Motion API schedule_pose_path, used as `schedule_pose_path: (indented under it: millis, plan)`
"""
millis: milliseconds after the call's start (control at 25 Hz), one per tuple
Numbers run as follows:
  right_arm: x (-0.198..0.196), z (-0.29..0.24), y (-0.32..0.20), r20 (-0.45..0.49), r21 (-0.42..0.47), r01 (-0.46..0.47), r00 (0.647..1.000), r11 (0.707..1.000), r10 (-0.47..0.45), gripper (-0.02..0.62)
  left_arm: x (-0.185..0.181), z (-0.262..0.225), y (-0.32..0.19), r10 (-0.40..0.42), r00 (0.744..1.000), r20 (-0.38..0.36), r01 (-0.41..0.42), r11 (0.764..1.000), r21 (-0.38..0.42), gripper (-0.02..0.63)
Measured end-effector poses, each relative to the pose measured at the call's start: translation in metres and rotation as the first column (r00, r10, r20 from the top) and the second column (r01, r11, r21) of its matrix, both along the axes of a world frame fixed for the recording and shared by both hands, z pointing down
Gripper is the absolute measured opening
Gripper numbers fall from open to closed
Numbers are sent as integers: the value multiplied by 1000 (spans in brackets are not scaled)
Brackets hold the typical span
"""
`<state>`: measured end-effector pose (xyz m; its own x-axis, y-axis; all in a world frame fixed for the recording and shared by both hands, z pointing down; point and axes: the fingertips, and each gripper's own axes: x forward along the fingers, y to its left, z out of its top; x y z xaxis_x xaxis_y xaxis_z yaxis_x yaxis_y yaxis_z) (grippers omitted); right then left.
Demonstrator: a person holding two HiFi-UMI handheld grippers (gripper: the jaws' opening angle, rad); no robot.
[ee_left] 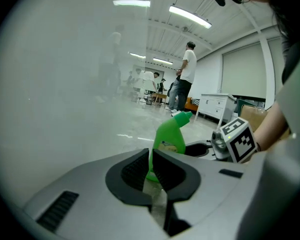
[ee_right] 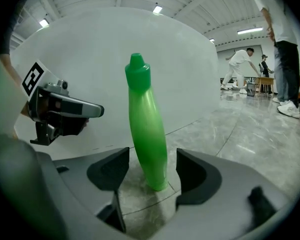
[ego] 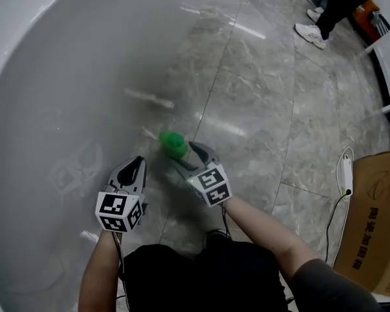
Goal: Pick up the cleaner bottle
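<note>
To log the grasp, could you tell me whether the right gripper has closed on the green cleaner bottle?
No: the right gripper holds its jaws apart, leaving gaps beside the green cleaner bottle.

Left claw (ego: 137,162) seemingly closed; right claw (ego: 194,148) jaws apart

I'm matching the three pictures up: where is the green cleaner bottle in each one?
Head view: bottle near centre, on the floor.
Left gripper view: bottle just right of centre, low.
Right gripper view: bottle at centre, upright.
Shared landmark: white curved wall beside it.
</note>
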<state>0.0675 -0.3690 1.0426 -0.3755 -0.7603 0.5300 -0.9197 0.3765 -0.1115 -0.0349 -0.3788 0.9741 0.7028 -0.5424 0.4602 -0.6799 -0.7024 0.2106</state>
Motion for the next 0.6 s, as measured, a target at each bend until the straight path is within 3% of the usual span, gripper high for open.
schedule_pose_path:
  millis: [280,600]
  plan:
    - [-4,23,-19,-11,12,-24,1000,1000,24,276,-8,11,0,-16,1000,2,16,1000,5,32]
    - [-21,38,-40,-20,28,17,1000,999,-16,276,-17,12,-5,-18,1000,13,17,1000,10,32]
